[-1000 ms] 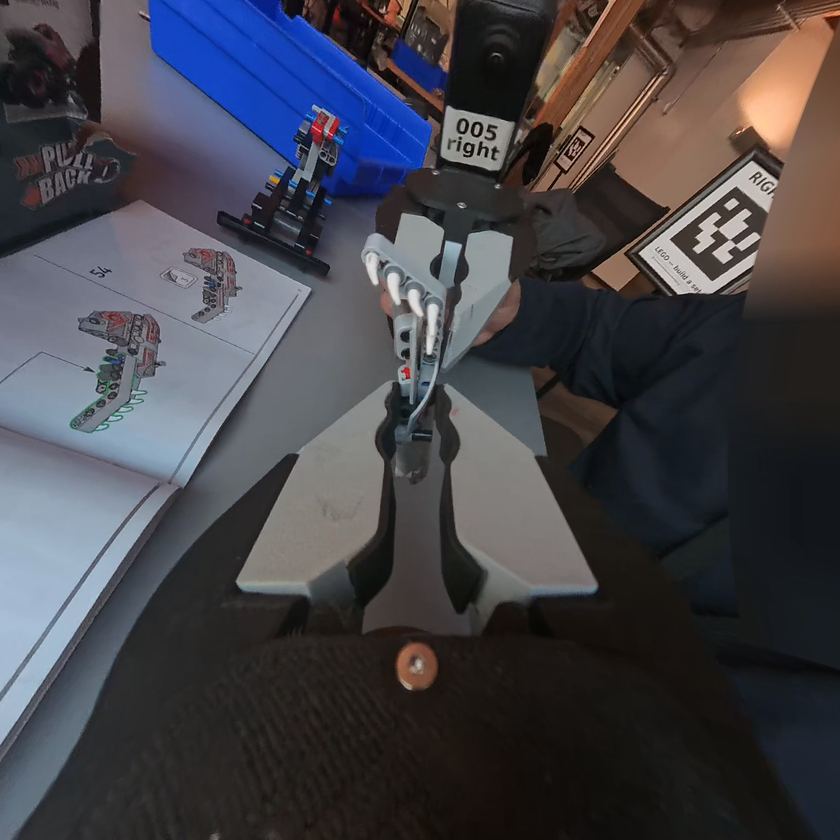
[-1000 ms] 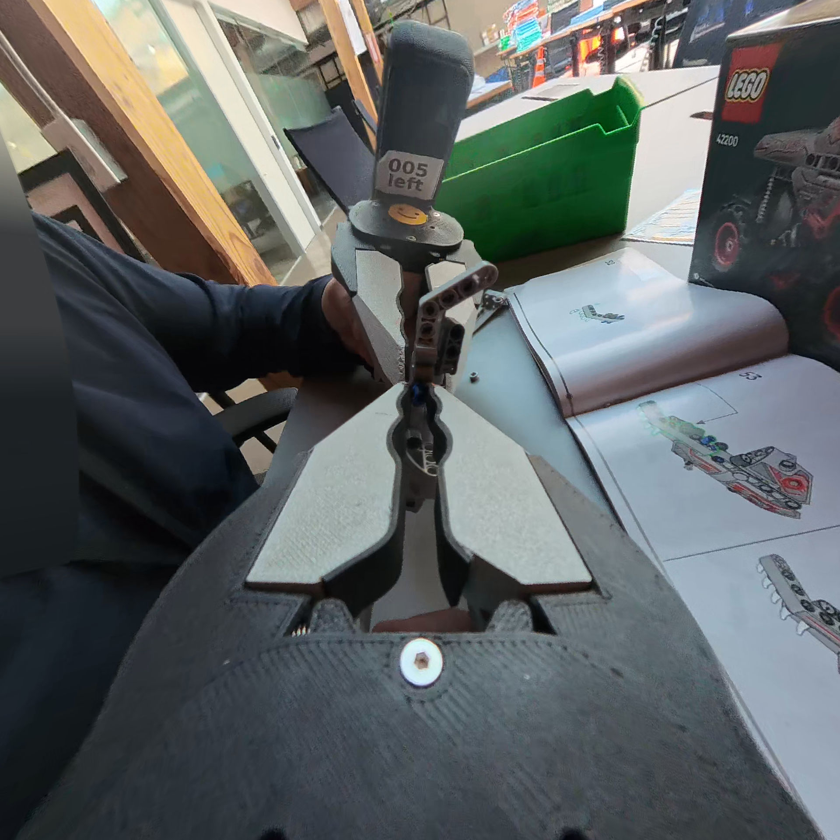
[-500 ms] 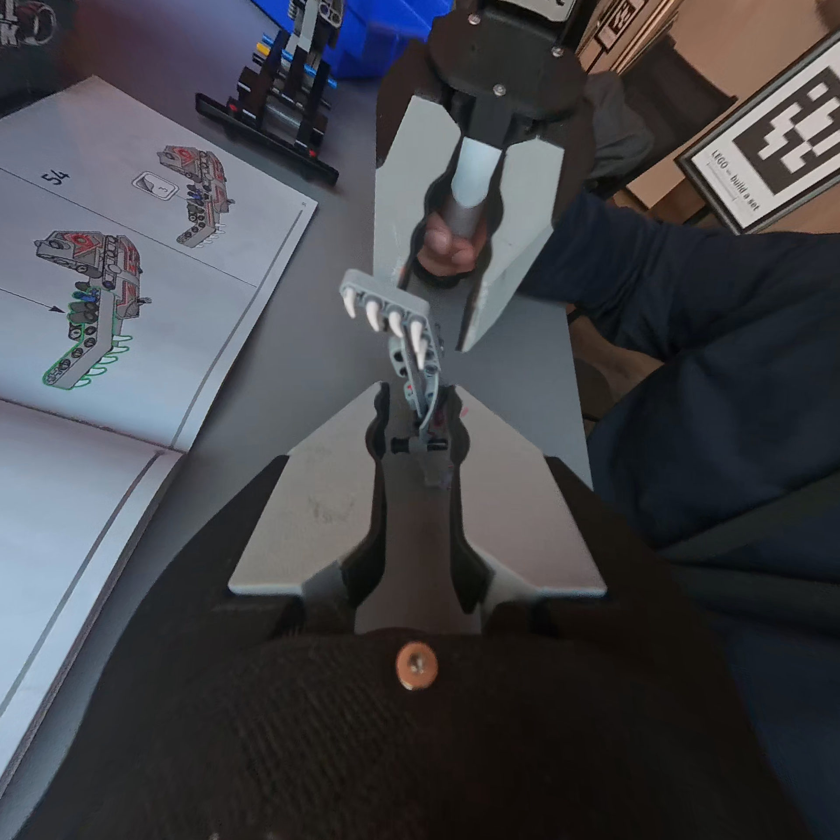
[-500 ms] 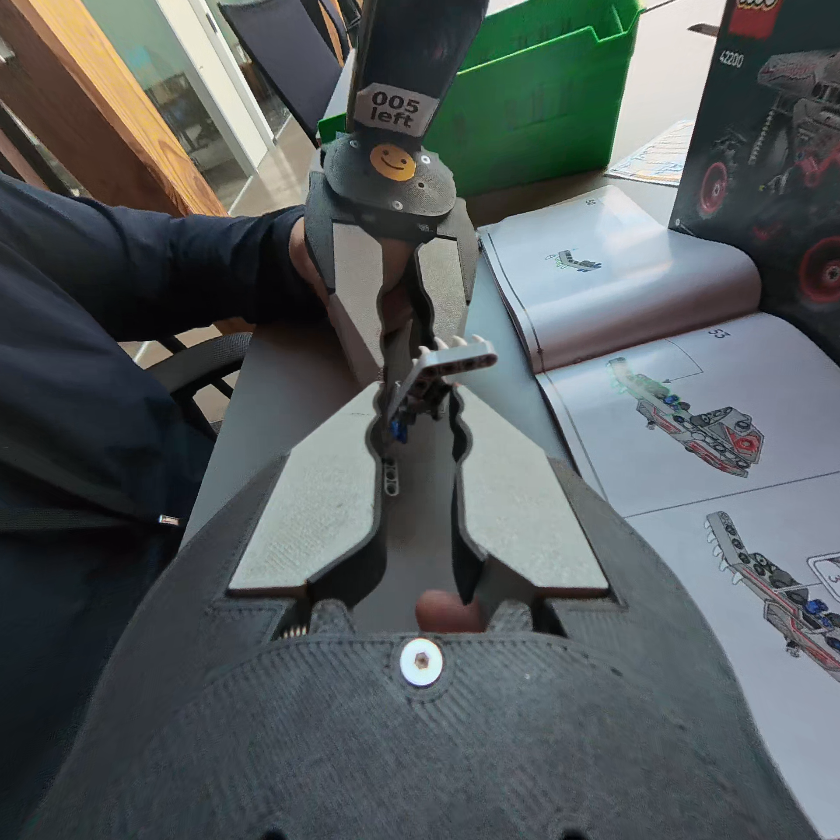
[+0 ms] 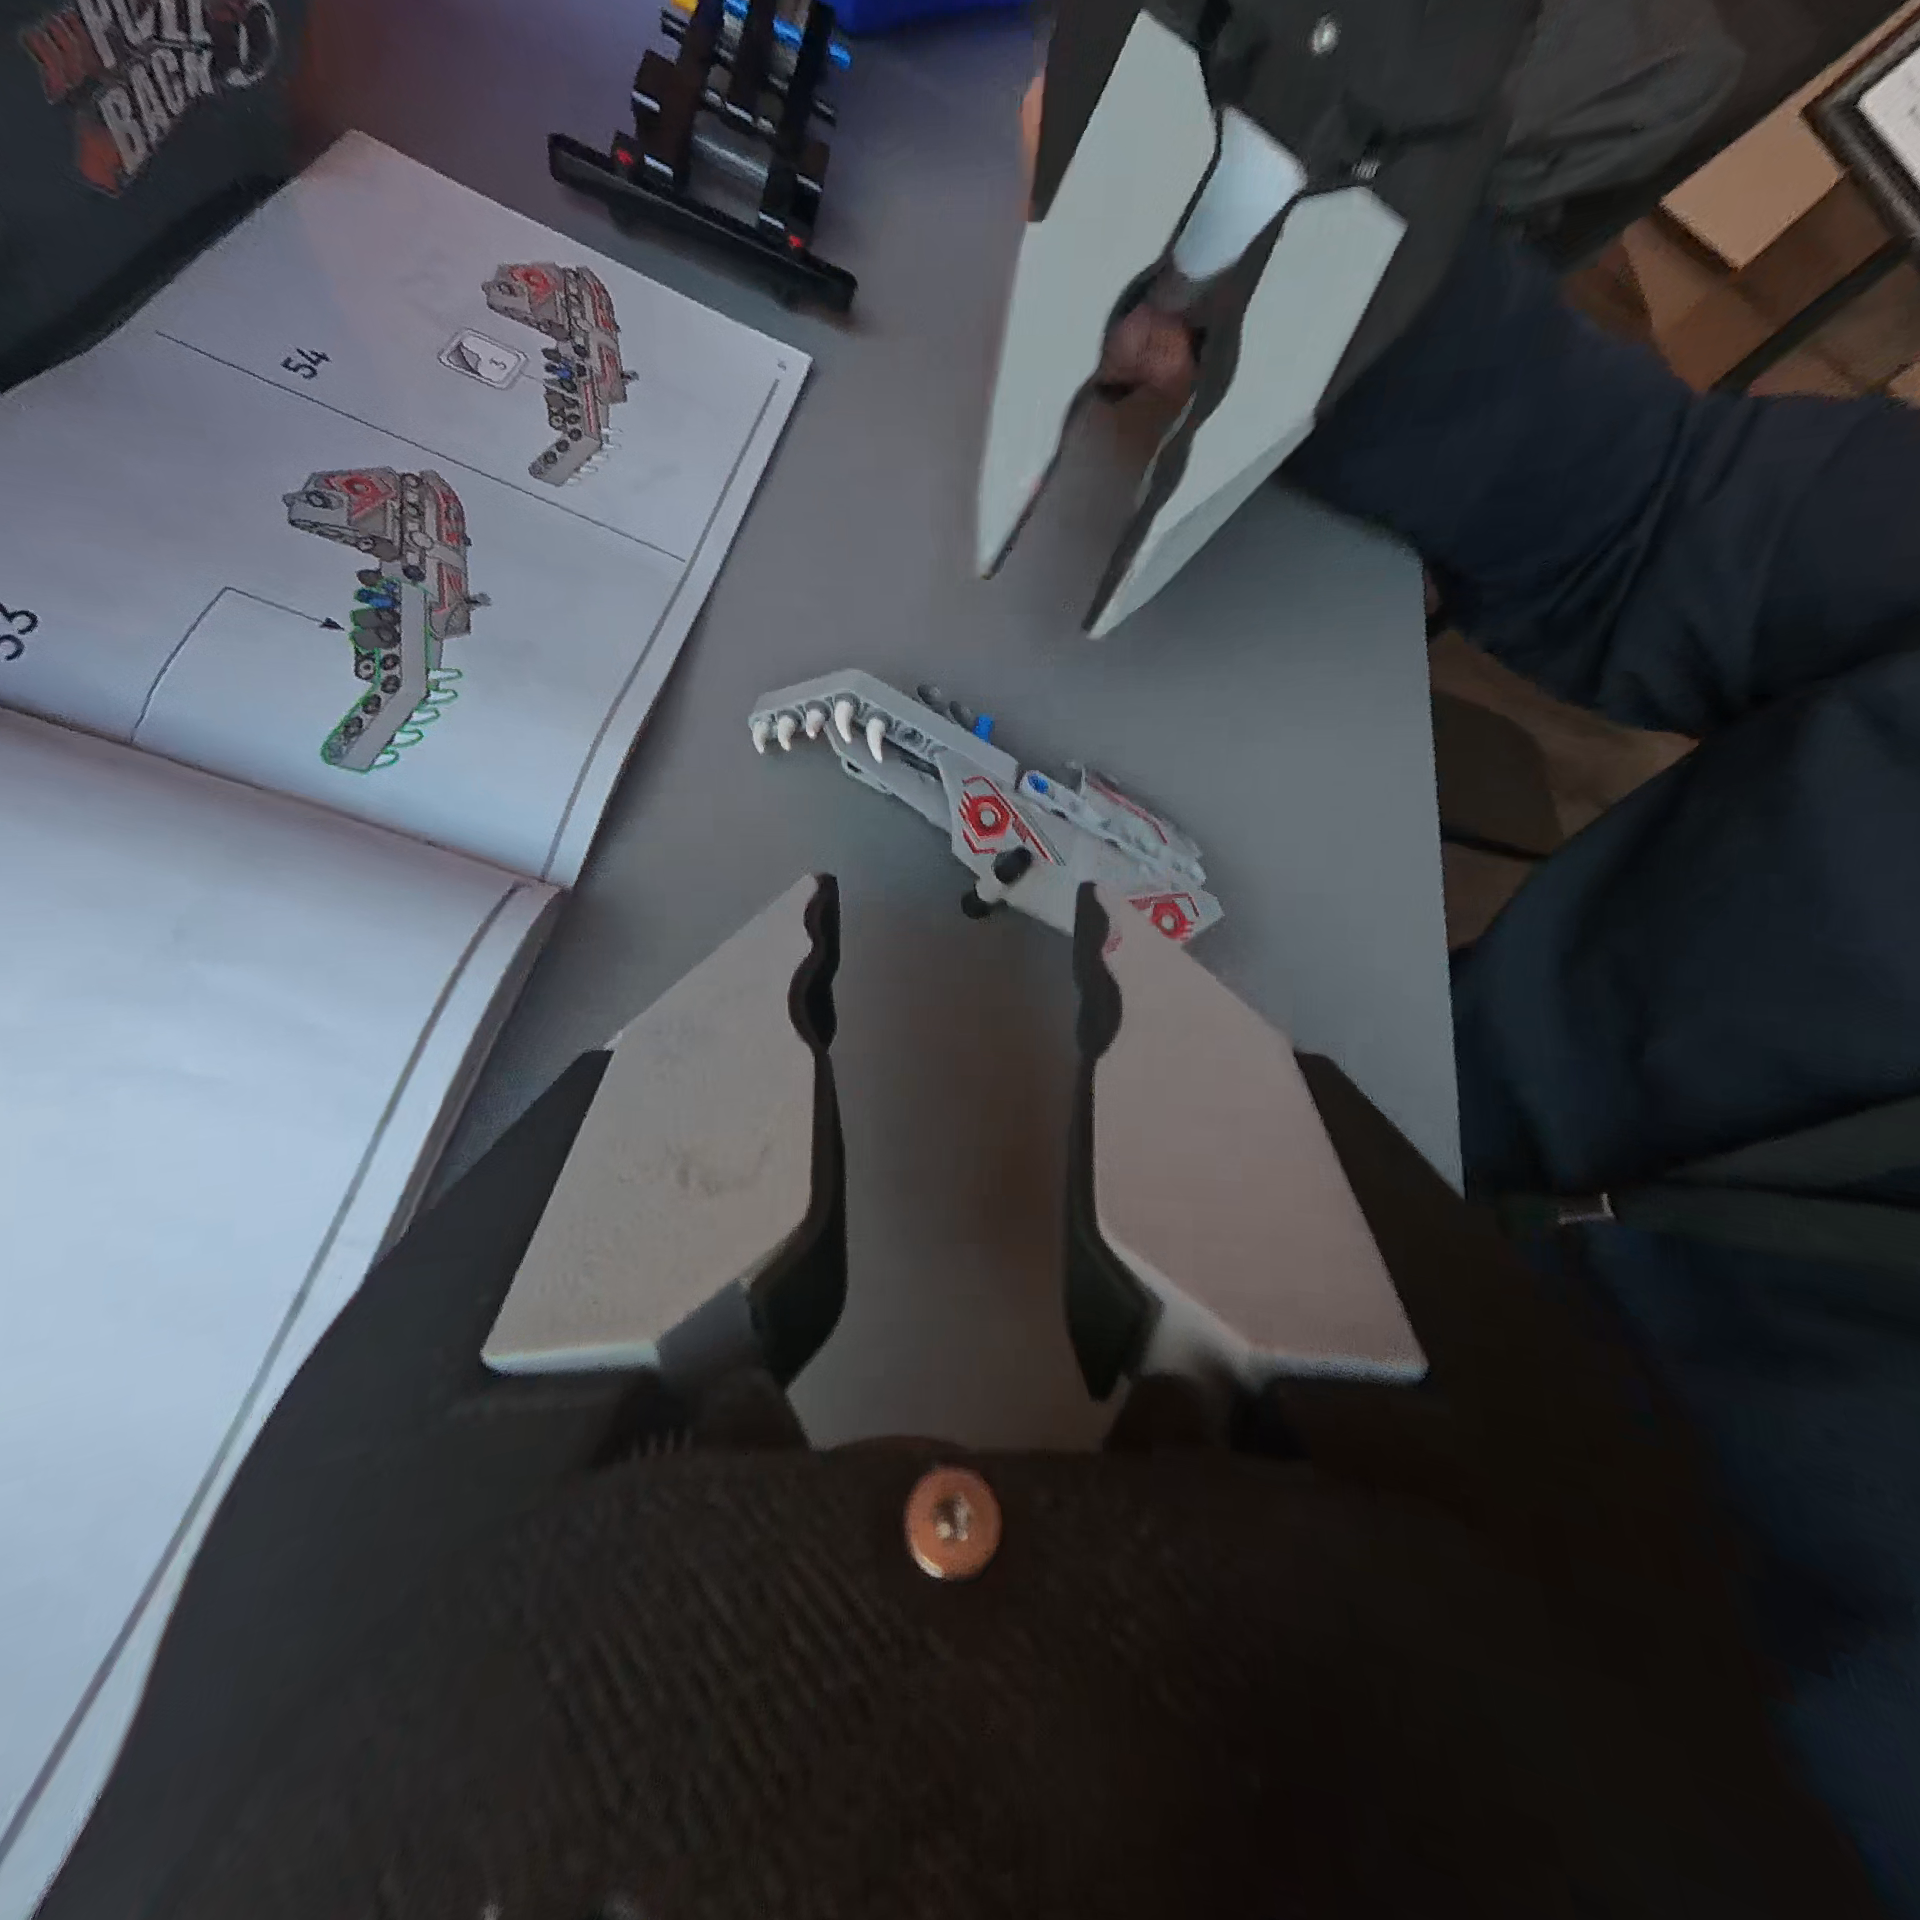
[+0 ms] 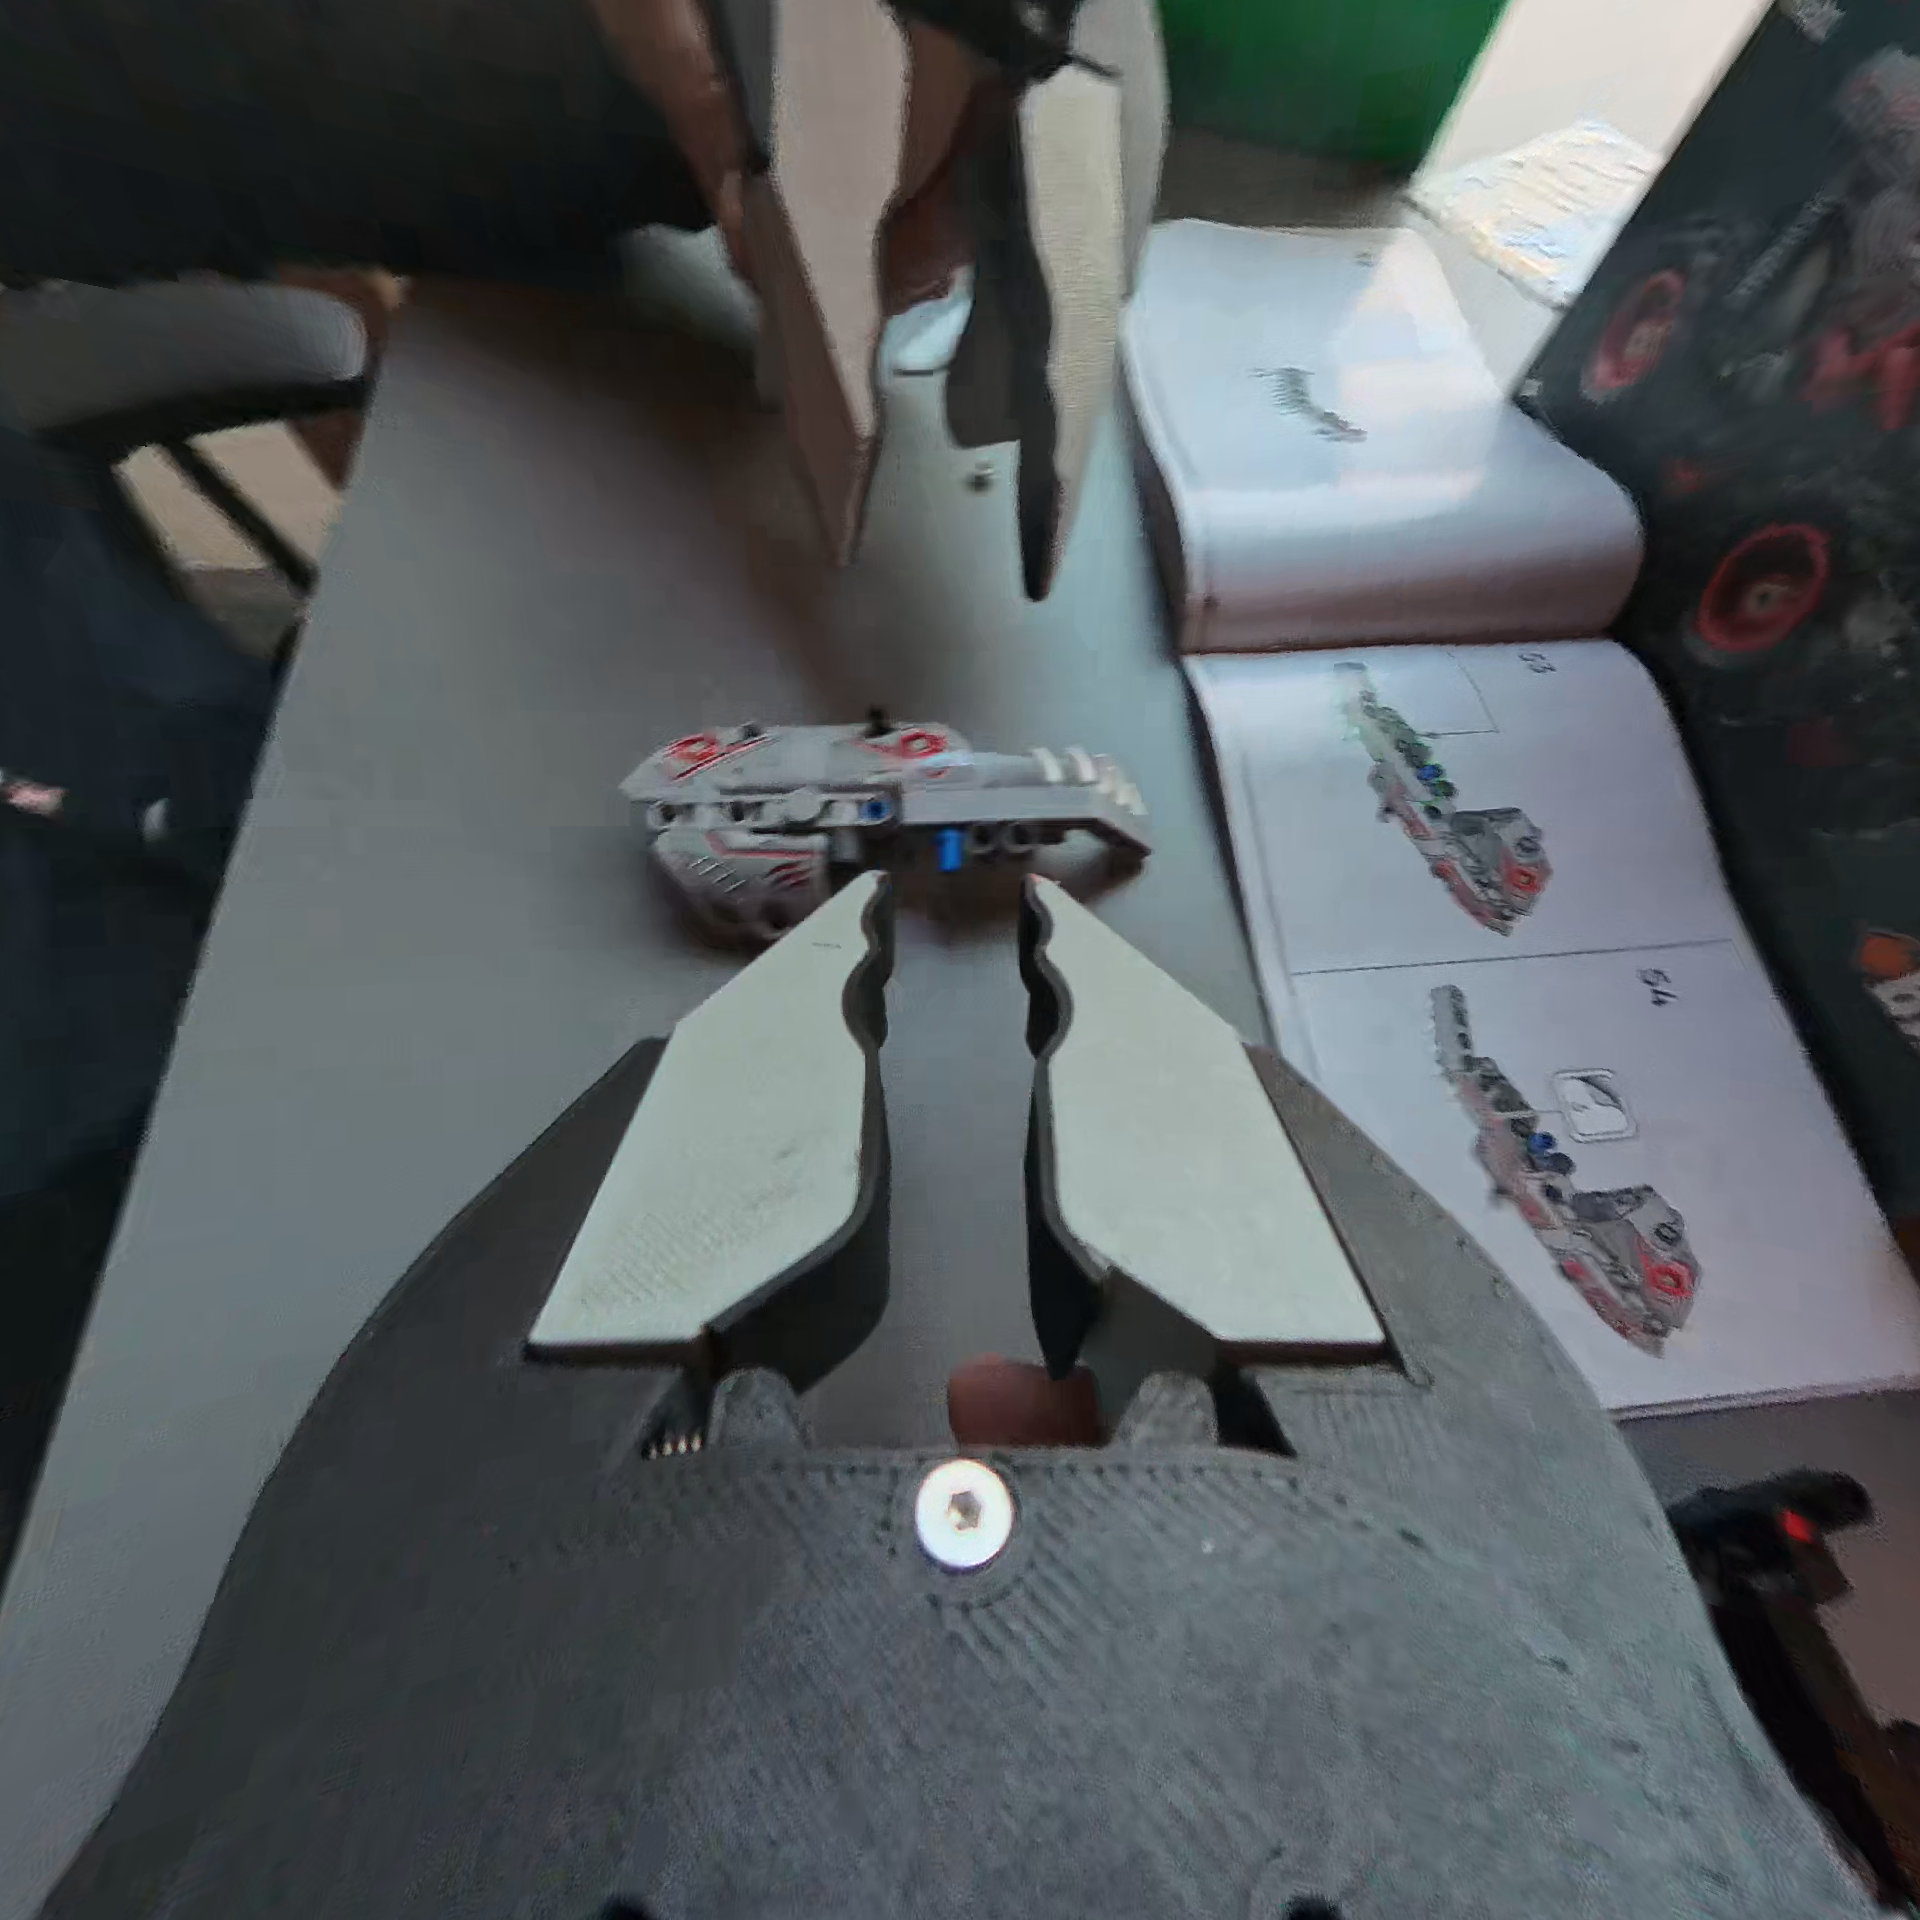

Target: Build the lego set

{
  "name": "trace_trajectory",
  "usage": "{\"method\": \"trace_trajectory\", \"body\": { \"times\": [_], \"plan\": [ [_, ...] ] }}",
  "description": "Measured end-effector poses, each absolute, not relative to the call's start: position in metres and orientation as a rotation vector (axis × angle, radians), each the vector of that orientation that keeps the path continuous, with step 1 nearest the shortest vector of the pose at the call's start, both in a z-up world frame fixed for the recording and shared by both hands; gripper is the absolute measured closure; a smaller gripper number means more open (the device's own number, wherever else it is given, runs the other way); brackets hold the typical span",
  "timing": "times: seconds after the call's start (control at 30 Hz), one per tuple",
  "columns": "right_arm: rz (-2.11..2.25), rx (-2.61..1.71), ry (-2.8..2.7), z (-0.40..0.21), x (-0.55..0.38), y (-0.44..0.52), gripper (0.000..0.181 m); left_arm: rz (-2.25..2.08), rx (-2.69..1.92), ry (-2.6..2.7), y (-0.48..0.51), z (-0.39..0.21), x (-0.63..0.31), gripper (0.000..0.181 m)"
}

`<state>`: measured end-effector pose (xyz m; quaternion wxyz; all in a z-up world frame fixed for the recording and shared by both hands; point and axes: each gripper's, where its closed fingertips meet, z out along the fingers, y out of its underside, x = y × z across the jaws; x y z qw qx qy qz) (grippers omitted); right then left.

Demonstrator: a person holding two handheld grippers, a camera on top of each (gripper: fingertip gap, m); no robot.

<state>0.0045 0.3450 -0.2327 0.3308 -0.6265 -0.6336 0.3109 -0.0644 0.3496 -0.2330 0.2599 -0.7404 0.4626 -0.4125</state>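
Observation:
A grey jaw-shaped lego assembly (image 5: 977,805) with white teeth and red markings lies on the grey table (image 5: 914,520); it also shows in the right wrist view (image 6: 883,821). My left gripper (image 5: 951,899) is open and empty, its tips just short of the assembly. My right gripper (image 6: 954,894) is open and empty, its tips close to the assembly's near side. Each gripper shows across from the other: the right one (image 5: 1049,597) in the left wrist view, the left one (image 6: 945,577) in the right wrist view. The two grippers face each other with the assembly between them.
The open instruction booklet (image 5: 343,582) lies beside the assembly; it also shows in the right wrist view (image 6: 1507,997). A black lego chassis (image 5: 717,156) stands beyond the booklet. The dark set box (image 6: 1766,416) and a green bin (image 6: 1320,73) stand beyond. A person's dark sleeve (image 5: 1662,540) lies along the table edge. The tips of one gripper are about 8 centimeters away from the tips of the other.
Both grippers have opened and let go of the assembly, which now lies on the table. Both grippers have drawn back from each other.

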Motion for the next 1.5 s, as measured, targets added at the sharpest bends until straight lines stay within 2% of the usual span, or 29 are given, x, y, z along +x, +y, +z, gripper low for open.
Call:
{"method": "trace_trajectory", "body": {
  "times": [0.13, 0.3, 0.43, 0.6, 0.73, 0.9, 1.0, 1.07, 1.13, 1.17, 1.2, 1.37, 1.5],
  "plan": [
    [0.776, -1.697, -1.806, -0.261, 0.012, 0.324, 0.155, -1.092, -1.996, 1.315, 0.325, -0.236, -0.068, 0.132],
    [0.763, -1.621, -1.903, -0.271, -0.021, 0.296, 0.155, -0.948, -2.028, 1.382, 0.303, -0.252, -0.068, 0.129],
    [0.858, -1.449, -1.98, -0.256, -0.041, 0.258, 0.153, -0.803, -2.071, 1.373, 0.295, -0.264, -0.086, 0.12],
    [0.732, -1.423, -1.785, -0.223, -0.01, 0.3, 0.147, -0.703, -2.021, 1.371, 0.283, -0.262, -0.1, 0.116],
    [0.86, -1.553, -1.751, -0.228, 0.007, 0.303, 0.119, -0.685, -2.036, 1.366, 0.288, -0.267, -0.099, 0.116],
    [0.868, -1.557, -1.803, -0.244, -0.015, 0.283, 0.11, -0.694, -2.031, 1.354, 0.295, -0.268, -0.097, 0.126],
    [0.887, -1.607, -1.816, -0.255, -0.032, 0.269, 0.098, -0.716, -2.035, 1.334, 0.297, -0.267, -0.097, 0.131],
    [0.81, -1.654, -1.822, -0.267, -0.037, 0.271, 0.104, -0.702, -2.042, 1.315, 0.302, -0.267, -0.098, 0.131],
    [0.777, -1.651, -1.829, -0.271, -0.039, 0.272, 0.119, -0.643, -2.042, 1.301, 0.31, -0.268, -0.101, 0.132],
    [0.775, -1.647, -1.823, -0.271, -0.04, 0.273, 0.138, -0.619, -2.038, 1.302, 0.313, -0.269, -0.103, 0.132],
    [0.767, -1.65, -1.813, -0.27, -0.041, 0.276, 0.144, -0.61, -2.034, 1.305, 0.314, -0.269, -0.103, 0.133],
    [0.739, -1.641, -1.798, -0.27, -0.042, 0.282, 0.147, -0.69, -2.027, 1.331, 0.313, -0.268, -0.098, 0.135],
    [0.74, -1.655, -1.784, -0.27, -0.042, 0.284, 0.147, -0.75, -2.027, 1.34, 0.309, -0.267, -0.096, 0.129]
  ]
}}
